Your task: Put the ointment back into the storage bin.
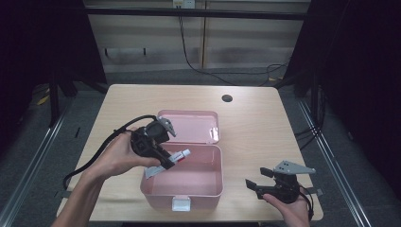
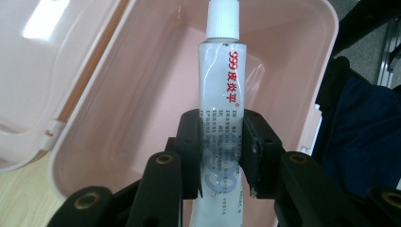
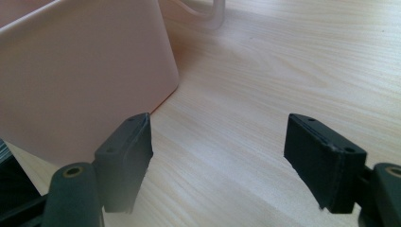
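1. A slim translucent-white plastic tube (image 2: 222, 104) with a ribbed white screw cap hangs over the open pale pink plastic box (image 1: 215, 189).
2. Its label reads "999" in red, then red Chinese characters.
3. The left gripper (image 2: 221, 156) fingers clamp the tube's lower half.
4. The right gripper (image 3: 220, 163) fingers gape wide over the light wooden counter (image 3: 265, 71), beside the box.

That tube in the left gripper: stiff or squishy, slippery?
The tube is probably soft: its glossy skin creases near the left gripper. Likely light, held by two jaws. It may slide, being smooth; the flat crimped tail should stop rolling.
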Available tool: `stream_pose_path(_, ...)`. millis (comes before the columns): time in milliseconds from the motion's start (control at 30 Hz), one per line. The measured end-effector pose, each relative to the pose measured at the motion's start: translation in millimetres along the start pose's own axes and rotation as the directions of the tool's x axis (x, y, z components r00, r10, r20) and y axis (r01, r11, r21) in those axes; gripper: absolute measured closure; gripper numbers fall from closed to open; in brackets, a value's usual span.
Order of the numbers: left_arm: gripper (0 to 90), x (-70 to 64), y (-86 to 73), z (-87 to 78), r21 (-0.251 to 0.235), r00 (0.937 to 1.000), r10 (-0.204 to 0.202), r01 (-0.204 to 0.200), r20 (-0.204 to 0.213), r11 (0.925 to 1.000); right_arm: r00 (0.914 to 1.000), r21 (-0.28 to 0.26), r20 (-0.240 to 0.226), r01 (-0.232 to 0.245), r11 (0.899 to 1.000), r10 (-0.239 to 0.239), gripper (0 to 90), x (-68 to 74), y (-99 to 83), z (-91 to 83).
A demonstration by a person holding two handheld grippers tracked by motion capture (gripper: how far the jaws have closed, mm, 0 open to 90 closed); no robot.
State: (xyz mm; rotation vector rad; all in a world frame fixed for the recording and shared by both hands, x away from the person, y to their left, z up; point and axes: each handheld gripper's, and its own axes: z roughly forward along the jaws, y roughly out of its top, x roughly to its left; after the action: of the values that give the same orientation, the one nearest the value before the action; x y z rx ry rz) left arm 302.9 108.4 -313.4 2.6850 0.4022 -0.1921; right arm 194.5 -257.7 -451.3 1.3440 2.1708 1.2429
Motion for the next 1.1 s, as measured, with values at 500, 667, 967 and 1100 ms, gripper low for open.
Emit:
stream_pose_path(500,70.7,-4.2,12.2,26.7,0.042,0.9985,0.027,-0.029,0.047,0.9987,1.0000,0.000,-0.003,-0.001,1.000,0.001,23.9,-0.1,-0.1,0.1)
stream_pose_path(667,70.6,-6.9,13.4,34.6,0.056,0.9976,0.042,-0.045,0.055,0.9974,1.0000,0.001,-0.004,-0.001,1.000,0.001,24.0,0.1,0.0,0.3)
stream_pose_path(967,70.6,-9.7,16.8,51.6,0.081,0.9950,0.071,-0.077,0.070,0.9938,1.0000,0.001,-0.005,-0.002,1.000,0.002,23.9,0.1,0.0,0.3)
stream_pose_path(1100,70.7,-11.0,18.2,60.0,0.096,0.9945,0.070,-0.078,0.077,0.9923,1.0000,0.002,-0.006,-0.001,1.000,0.001,24.0,0.3,0.1,0.5)
